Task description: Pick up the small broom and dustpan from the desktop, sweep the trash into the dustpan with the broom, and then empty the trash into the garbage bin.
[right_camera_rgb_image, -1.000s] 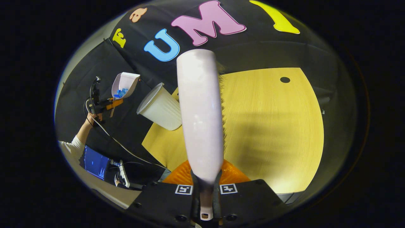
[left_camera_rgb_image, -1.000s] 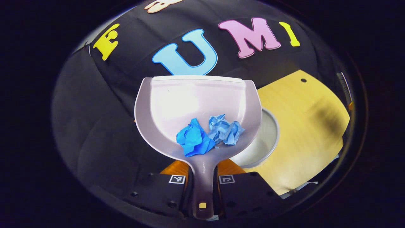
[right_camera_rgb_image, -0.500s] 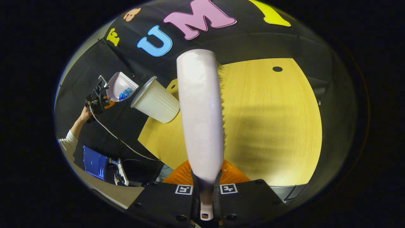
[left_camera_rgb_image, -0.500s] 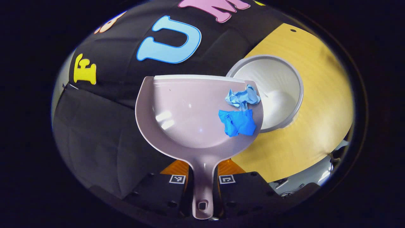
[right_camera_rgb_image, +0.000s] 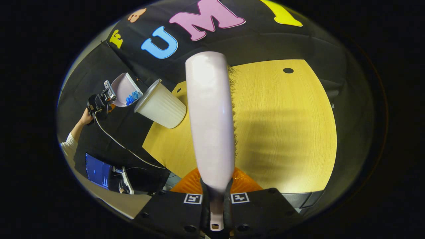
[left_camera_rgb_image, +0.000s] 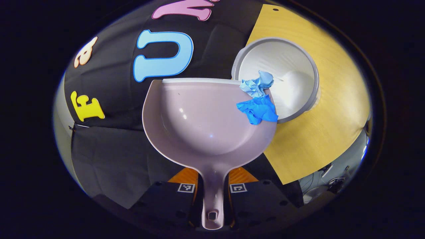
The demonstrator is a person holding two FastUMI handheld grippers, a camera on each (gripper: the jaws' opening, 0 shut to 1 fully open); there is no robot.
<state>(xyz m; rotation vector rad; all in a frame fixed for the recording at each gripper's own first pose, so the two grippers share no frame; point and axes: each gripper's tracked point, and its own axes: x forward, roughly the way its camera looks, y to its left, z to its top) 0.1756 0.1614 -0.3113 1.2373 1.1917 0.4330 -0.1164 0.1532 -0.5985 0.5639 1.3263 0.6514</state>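
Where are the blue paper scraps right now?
In the left gripper view, the blue paper scraps sit at the dustpan's front right corner, overlapping the white garbage bin's open rim.

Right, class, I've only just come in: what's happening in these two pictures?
A person is working two hand-held claws. The left claw grips the handle of the dustpan, which is tipped toward the open white garbage bin. Two crumpled blue scraps of trash sit at the pan's corner, at the bin's rim, not yet inside. The right claw holds the small broom up over the wooden desktop, away from the bin.
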